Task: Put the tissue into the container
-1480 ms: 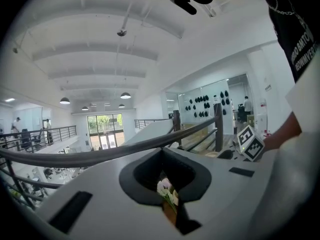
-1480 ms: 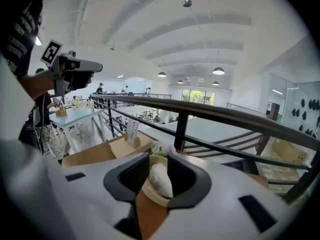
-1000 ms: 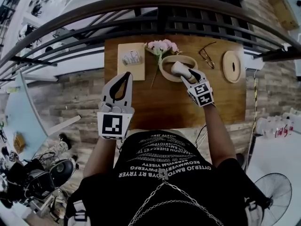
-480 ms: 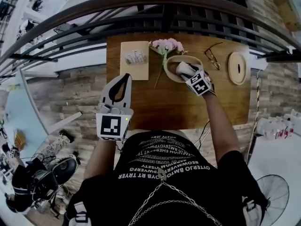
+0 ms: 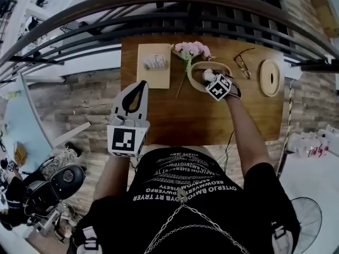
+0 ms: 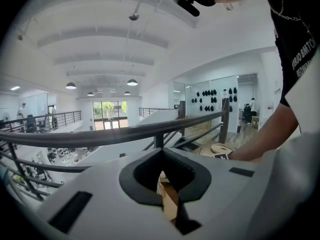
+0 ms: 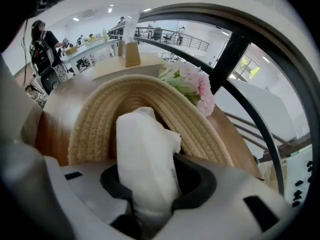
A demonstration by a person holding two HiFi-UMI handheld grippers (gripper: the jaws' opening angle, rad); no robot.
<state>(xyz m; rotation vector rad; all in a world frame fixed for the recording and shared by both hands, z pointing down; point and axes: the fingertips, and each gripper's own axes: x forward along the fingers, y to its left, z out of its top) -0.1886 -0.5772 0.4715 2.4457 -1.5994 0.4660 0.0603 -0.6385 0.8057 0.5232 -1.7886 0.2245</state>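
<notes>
White tissue (image 7: 145,154): long axis in line with the right gripper (image 5: 210,78), whose jaws, just closing, pinch its near end. Position: tip at the mouth of woven rope container (image 7: 90,129), gripper aimed steeply down into it. Left gripper (image 5: 139,89): closed, empty, well apart.

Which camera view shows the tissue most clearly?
The right gripper view: the tissue looms large at centre, above the woven basket. The head view shows only a small white spot; the left gripper view shows none of it.
</notes>
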